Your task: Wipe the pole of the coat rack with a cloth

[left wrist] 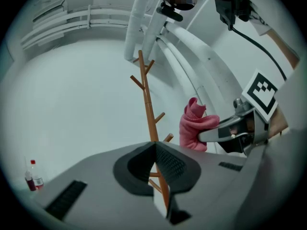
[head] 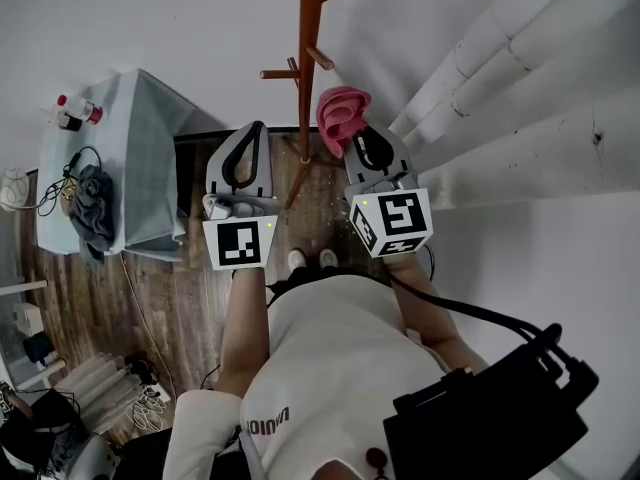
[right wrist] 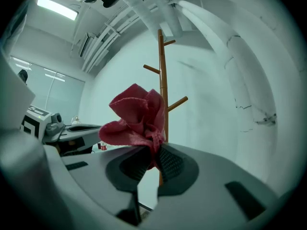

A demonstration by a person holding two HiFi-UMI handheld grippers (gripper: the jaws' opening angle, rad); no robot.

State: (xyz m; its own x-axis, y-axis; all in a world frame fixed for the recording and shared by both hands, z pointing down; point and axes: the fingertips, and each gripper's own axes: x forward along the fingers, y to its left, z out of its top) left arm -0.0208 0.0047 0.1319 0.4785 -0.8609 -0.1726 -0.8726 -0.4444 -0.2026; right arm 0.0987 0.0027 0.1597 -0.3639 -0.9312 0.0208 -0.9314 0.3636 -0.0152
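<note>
A: Grip state?
B: On right gripper [right wrist: 154, 153], fingers [right wrist: 173, 166] clamp pink cloth [right wrist: 136, 119], centre frame. On left gripper [left wrist: 156, 147] they are closed, empty.
A: Handling?
B: Soft, light, floppy; keep the bunched fold. Behind it the pole [right wrist: 163, 75] looks stiff, possibly tippy.

**Two hand-held grippers, held side by side**

Left gripper [head: 258, 130]: jaws closed tip to tip, nothing between.
Right gripper [head: 362, 136]: jaws clamped on pink cloth [head: 342, 113], which bunches beyond the tips.
Left forearm [head: 245, 318], right forearm [head: 425, 303]: both extended forward.

Lab-type rm: big white pipes [head: 520, 78], strip lights [right wrist: 56, 8], table [head: 150, 168] w/ cables [head: 72, 158].
</note>
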